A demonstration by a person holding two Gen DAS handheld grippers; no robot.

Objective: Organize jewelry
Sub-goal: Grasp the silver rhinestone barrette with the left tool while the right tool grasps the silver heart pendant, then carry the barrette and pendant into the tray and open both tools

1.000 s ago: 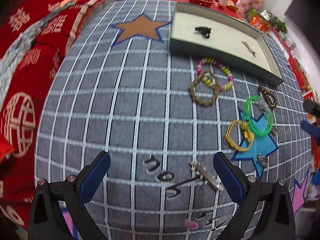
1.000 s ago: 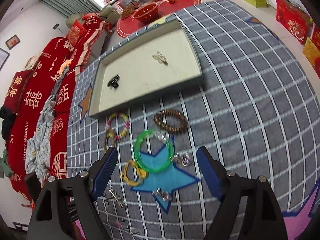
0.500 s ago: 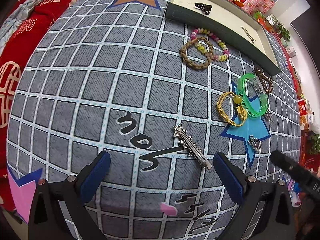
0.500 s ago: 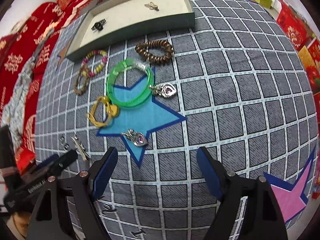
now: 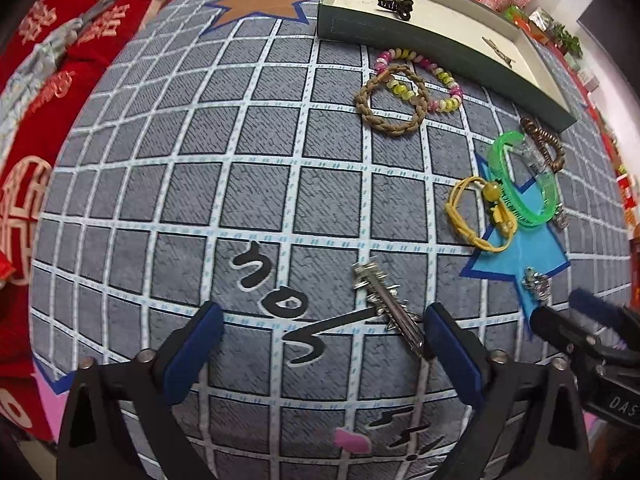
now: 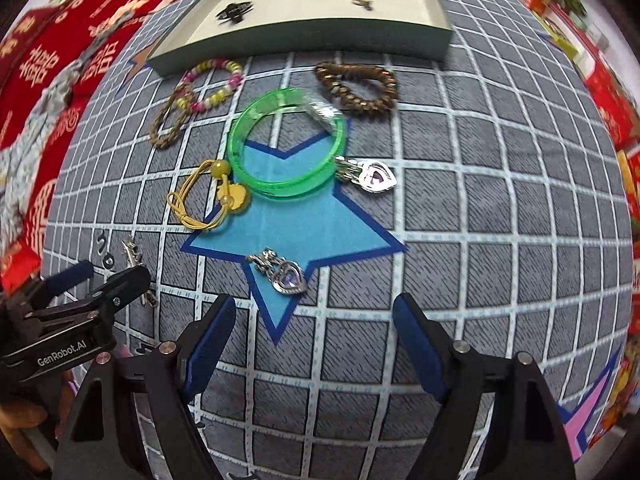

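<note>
My left gripper (image 5: 322, 316) hangs open just above the grey checked cloth. A silver spiked hair clip (image 5: 386, 306) lies slanted between its fingers, its near end close to the right one. My right gripper (image 6: 315, 304) points down with its jaws closing and nothing between them. A silver heart pendant (image 6: 286, 274) lies just ahead of it on the blue star. Further off lie a second heart pendant (image 6: 374, 176), a green bangle (image 6: 286, 148) and a yellow cord bracelet (image 6: 208, 196). The green-walled tray (image 6: 300, 38) holds a black claw clip (image 5: 396, 5) and a gold clip (image 5: 498, 50).
A brown bead bracelet (image 6: 356, 84), a braided bracelet (image 5: 390, 100) and a pink-and-yellow bead bracelet (image 5: 424, 76) lie in front of the tray. Red bedding (image 5: 36, 80) flanks the cloth on the left. The two grippers stand close side by side.
Both grippers have sunk toward the cloth. The hair clip now sits between the left fingers, and the heart pendant is nearer the right fingers. The right gripper has rolled.
</note>
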